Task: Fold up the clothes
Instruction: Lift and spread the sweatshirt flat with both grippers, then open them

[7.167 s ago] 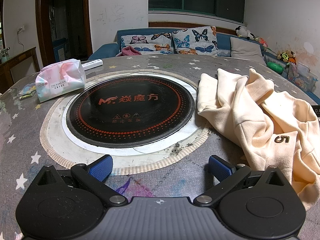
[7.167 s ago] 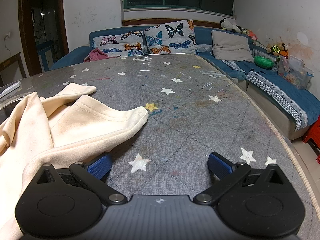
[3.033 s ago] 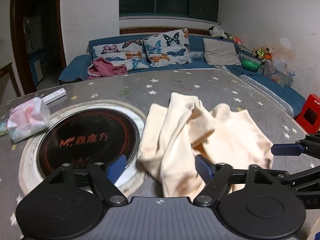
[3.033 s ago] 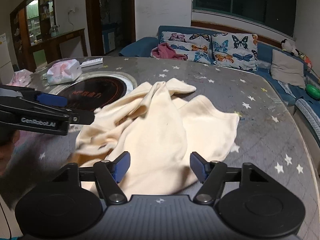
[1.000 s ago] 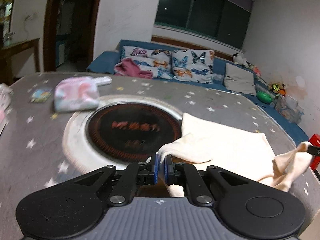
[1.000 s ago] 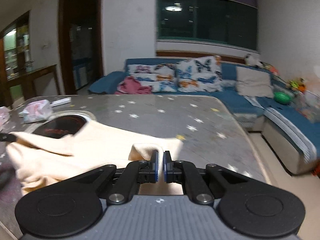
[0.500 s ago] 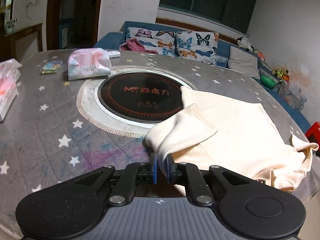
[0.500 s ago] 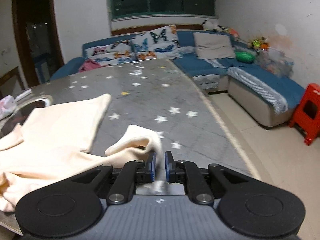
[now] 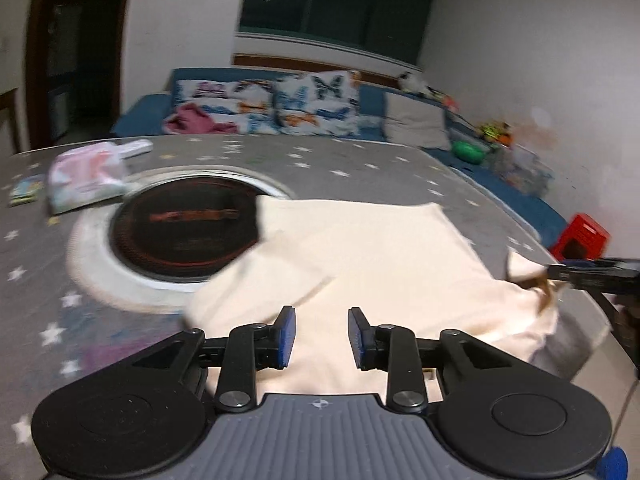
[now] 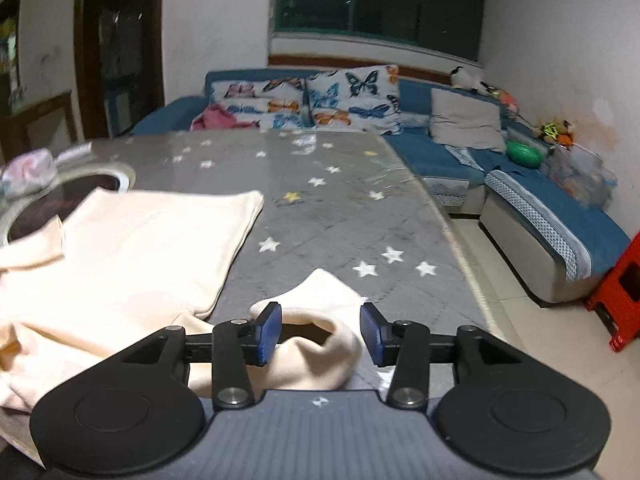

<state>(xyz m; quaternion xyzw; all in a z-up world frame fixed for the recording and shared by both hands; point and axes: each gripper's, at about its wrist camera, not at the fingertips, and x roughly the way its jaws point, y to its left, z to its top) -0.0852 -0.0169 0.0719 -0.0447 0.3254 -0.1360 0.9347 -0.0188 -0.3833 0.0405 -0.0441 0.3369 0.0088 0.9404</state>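
The cream garment [image 9: 372,248] is lying spread, unfolded, on the desk [image 10: 328,208], both tools, left [image 9: 321,336] and right [image 10: 320,330], gaping empty above it.

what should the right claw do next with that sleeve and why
Probably close the open right claw on the sleeve cuff lying between its fingers, then carry it onto the spread cream garment: the body lies flat, but this sleeve sticks out sideways.

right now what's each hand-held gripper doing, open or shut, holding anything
Left hand-held gripper: open, holding nothing, over the cream garment.
Right hand-held gripper: open, holding nothing; a sleeve end lies between its fingers.
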